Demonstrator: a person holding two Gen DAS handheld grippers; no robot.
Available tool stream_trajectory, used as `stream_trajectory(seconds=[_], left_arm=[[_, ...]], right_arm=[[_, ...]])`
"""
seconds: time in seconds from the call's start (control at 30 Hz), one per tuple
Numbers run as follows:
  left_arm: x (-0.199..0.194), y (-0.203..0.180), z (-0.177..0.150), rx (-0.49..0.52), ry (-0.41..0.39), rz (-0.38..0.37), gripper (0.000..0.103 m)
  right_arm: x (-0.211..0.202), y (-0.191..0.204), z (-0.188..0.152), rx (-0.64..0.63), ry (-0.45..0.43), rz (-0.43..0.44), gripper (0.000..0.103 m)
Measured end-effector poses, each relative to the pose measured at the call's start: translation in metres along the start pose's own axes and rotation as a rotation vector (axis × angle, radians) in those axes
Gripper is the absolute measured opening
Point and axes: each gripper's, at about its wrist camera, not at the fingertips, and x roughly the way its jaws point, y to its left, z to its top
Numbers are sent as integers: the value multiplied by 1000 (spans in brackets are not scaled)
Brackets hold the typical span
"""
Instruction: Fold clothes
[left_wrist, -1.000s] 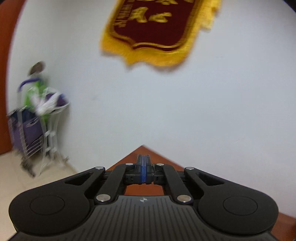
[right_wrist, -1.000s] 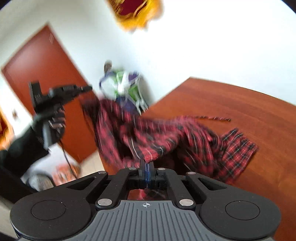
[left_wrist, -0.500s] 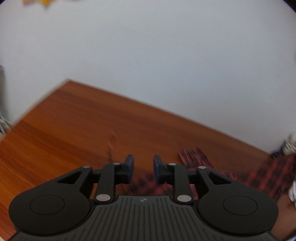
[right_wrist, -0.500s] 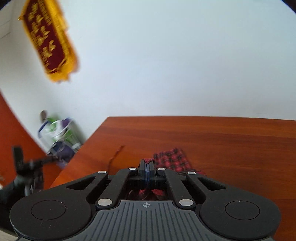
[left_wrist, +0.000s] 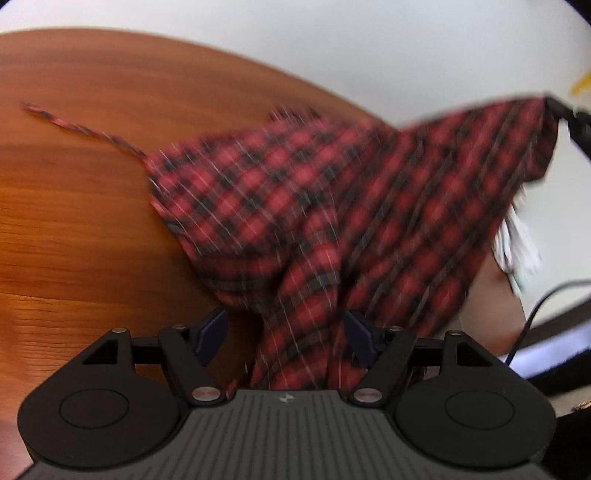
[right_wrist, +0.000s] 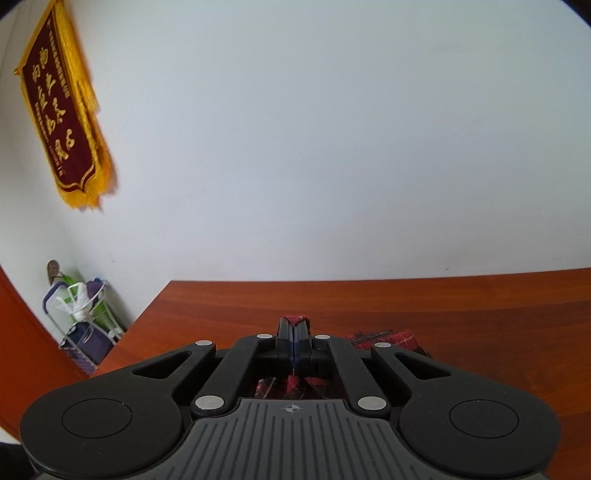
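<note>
Your right gripper (right_wrist: 294, 334) pinches the limp plaid garment (left_wrist: 332, 206); your left gripper (left_wrist: 286, 334) is opening, cloth between unpressed; grab a hem.

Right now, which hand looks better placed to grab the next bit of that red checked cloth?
Left. The left gripper has its jaws opening around a hanging fold of the plaid garment; the right gripper is already shut on another edge.
</note>
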Motion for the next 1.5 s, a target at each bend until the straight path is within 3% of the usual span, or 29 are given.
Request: stream_trajectory(seconds=[0.07, 0.1, 0.17, 0.27, 0.37, 0.43, 0.57, 0.7, 0.87, 1.0, 1.17, 1.3, 1.4, 1.47, 1.5], left_arm=[[13, -9, 4, 24, 48, 5, 73], [18, -14, 7, 36, 69, 9, 67], [19, -26, 12, 76, 71, 2, 3], [7, -39, 20, 125, 16, -9, 4], [-16, -44, 27, 152, -53, 33, 6], [-34, -43, 29, 150, -100, 43, 11], [-82, -29, 23, 96, -180, 57, 36], [-132, -8, 17, 43, -259, 111, 38], [-178, 36, -13, -29, -331, 201, 47], [-215, 62, -36, -106, -366, 277, 55], [-259, 83, -61, -182, -397, 376, 64], [-283, 87, -82, -244, -403, 418, 67], [-289, 82, -110, -272, -407, 442, 70], [-290, 79, -108, -274, -415, 454, 73], [-291, 77, -108, -272, -419, 460, 74]], right_arm=[[-7, -6, 1, 8, -18, -24, 3], [-11, -9, 2, 12, -28, -35, 3], [-17, -12, 8, 15, -46, -59, 3], [-20, -8, 25, -16, -75, -69, 3], [-17, 14, 49, -87, -102, -38, 3], [-9, 42, 66, -156, -118, 8, 3], [22, 114, 92, -285, -123, 134, 3], [62, 187, 102, -375, -89, 277, 3], [117, 279, 90, -487, -18, 438, 3], [168, 349, 58, -577, 61, 528, 3], [231, 409, 12, -592, 163, 593, 4], [274, 435, -12, -603, 231, 585, 4], [295, 447, -25, -630, 271, 555, 18], [299, 447, -29, -646, 283, 531, 44], [299, 446, -29, -651, 285, 524, 51]])
